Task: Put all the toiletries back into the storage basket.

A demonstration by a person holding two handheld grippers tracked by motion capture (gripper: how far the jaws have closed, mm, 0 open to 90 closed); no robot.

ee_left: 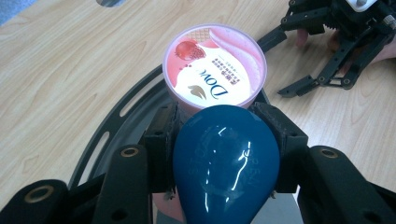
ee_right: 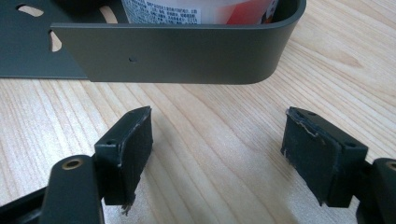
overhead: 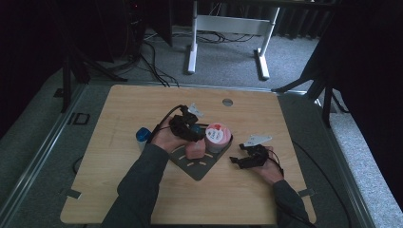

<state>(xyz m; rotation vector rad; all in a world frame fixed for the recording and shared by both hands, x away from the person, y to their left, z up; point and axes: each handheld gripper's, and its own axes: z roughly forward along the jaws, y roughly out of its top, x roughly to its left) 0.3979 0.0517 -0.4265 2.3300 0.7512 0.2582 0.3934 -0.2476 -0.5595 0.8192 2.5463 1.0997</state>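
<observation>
Left gripper [ee_left: 219, 140] clamped on one blue teardrop-shaped object [ee_left: 226, 163], low centre of its own view. Just beyond, one pink tub [ee_left: 215, 67] standing in one dark tray [ee_left: 116, 126]. Right gripper [ee_right: 217, 156] gaping wide, nothing between its jaws, over bare table [ee_right: 224, 121], lower right of the high view.

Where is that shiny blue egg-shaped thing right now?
The blue egg-shaped thing sits clamped in the left claw, just in front of the pink ice-cream tub standing on the dark tray.
</observation>
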